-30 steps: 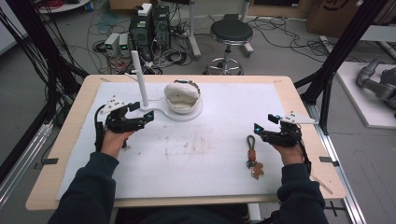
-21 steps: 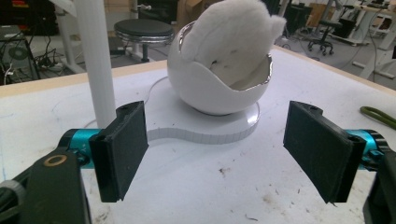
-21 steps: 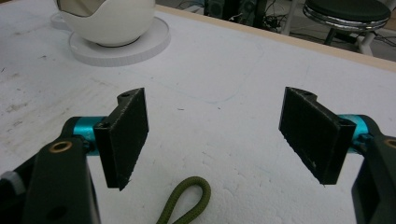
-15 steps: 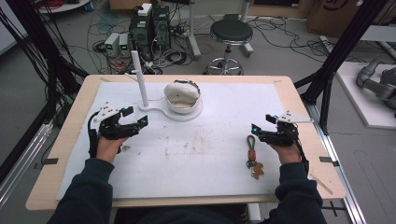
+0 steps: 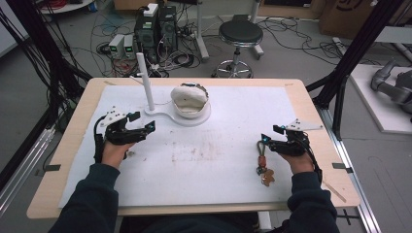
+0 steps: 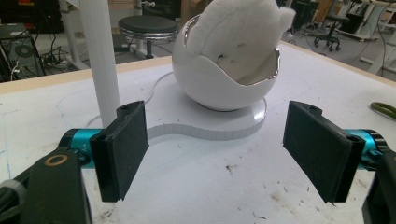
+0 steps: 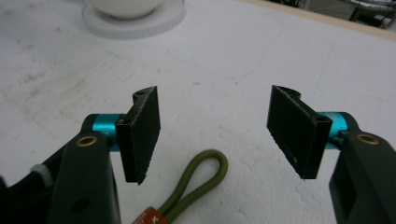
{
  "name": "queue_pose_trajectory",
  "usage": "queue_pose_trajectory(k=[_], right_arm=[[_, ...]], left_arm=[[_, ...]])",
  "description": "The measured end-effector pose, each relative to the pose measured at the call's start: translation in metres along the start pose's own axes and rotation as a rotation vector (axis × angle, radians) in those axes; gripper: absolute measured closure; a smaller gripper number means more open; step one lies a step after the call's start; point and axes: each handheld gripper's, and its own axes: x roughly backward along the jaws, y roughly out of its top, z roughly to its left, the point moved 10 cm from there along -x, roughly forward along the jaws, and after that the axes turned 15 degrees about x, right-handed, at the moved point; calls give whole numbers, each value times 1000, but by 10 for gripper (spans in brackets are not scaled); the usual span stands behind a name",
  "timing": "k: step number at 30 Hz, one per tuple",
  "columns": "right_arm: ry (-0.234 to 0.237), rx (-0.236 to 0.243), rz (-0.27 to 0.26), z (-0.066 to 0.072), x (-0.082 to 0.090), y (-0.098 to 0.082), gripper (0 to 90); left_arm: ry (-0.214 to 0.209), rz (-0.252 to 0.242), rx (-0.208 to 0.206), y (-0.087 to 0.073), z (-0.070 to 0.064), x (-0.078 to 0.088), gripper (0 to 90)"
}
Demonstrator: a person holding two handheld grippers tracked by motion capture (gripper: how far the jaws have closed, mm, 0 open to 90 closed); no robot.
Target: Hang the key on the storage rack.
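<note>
We take the white egg-shaped cup [image 5: 190,103] as our landmark, and nearest to us, well to its near right, lies a keyring with an olive cord loop [image 7: 196,188] and a small brown gingerbread-like charm [image 5: 266,177] on the white mat [image 5: 218,160]. The right gripper [image 5: 273,143] sits just to the right of that cord, held in our right hand [image 5: 297,160]; in the right gripper view its two black jaws stand wide apart with nothing between them, and the loop's end lies on the mat just below the gap. To the near left of the cup, our left hand [image 5: 114,151] holds the left gripper [image 5: 142,127], whose jaws are likewise spread wide and empty, aimed toward the cup. In the left gripper view a white plush toy [image 6: 238,35] fills the cup's open top, and the cup rests on a flat white base [image 6: 205,128]. Just left of the cup, on the same base, a white post [image 5: 145,81] rises upright. Beyond the cup, past the far edge of the wooden table [image 5: 301,104], a black stool [image 5: 240,36] and computer towers [image 5: 156,29] stand on the floor among cables
</note>
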Motion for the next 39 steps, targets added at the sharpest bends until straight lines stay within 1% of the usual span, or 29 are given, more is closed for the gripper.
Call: queue_pose_trajectory(k=[1, 2, 3, 4, 5, 6, 8, 9, 10, 11, 13, 14, 16, 17, 18, 20, 21, 23, 24, 25, 26, 28, 31, 33, 35, 36, 37, 38, 39], right_arm=[[1, 13, 18, 0, -1, -3, 376], [1, 13, 18, 0, -1, -3, 376], [17, 17, 64, 2, -2, -10, 449], [30, 10, 85, 3, -3, -14, 467], [30, 10, 85, 3, -3, -14, 467], [51, -1, 121, 6, -5, -21, 502], [55, 1, 135, 7, -5, -24, 501], [69, -2, 144, 8, -6, -27, 501], [103, -12, 167, 10, -9, -32, 507], [103, -12, 167, 10, -9, -32, 507], [133, -29, 195, 13, -11, -38, 525], [133, -29, 195, 13, -11, -38, 525], [166, -43, 235, 18, -14, -43, 529], [166, -43, 235, 18, -14, -43, 529], [175, -55, 282, 20, -15, -49, 534], [185, -63, 295, 22, -16, -51, 534], [199, -70, 302, 23, -16, -53, 534], [212, -89, 315, 26, -13, -53, 514], [234, -87, 327, 30, -10, -51, 480], [234, -87, 327, 30, -10, -51, 480], [253, -86, 350, 36, -8, -52, 458], [254, -82, 356, 39, -8, -52, 448], [255, -98, 364, 43, -5, -54, 452], [227, -89, 387, 44, 1, -57, 458], [211, -84, 408, 47, 4, -59, 456], [211, -84, 408, 47, 4, -59, 456], [180, -58, 417, 50, 5, -60, 454], [168, -44, 431, 51, 5, -60, 455], [168, -44, 431, 51, 5, -60, 455]], left_arm=[[0, 0, 0, 0, 0, 0, 222], [1, 4, 2, -1, 0, 0, 222], [5, 12, 1, -2, 1, 0, 222], [8, 16, -2, -2, 1, 1, 222], [8, 16, -2, -2, 1, 1, 222], [12, 9, 0, -1, 1, 1, 223], [16, 10, 0, -1, 1, 1, 226], [17, 16, 1, -2, 2, 0, 226], [18, 23, 3, -3, 3, -1, 226], [18, 23, 3, -3, 3, -1, 226], [15, 24, 6, -4, 3, -3, 228], [15, 24, 6, -4, 3, -3, 229], [16, 31, 7, -5, 4, -4, 230], [16, 31, 7, -5, 4, -4, 230], [15, 30, 10, -5, 3, -4, 230], [13, 30, 8, -5, 3, -4, 231], [17, 31, 7, -5, 3, -4, 233], [16, 32, 6, -5, 3, -3, 234], [18, 32, 5, -5, 3, -3, 234], [18, 32, 5, -5, 3, -3, 234], [20, 33, 4, -5, 3, -3, 234], [19, 34, 6, -5, 4, -2, 234], [25, 32, 12, -5, 5, -2, 234], [27, 31, 11, -5, 5, -2, 235], [30, 25, 13, -4, 7, -1, 236], [30, 25, 13, -4, 7, -1, 236], [36, 18, 20, -2, 9, 1, 235], [39, 17, 22, -2, 10, 1, 236], [39, 17, 22, -2, 10, 1, 235]])
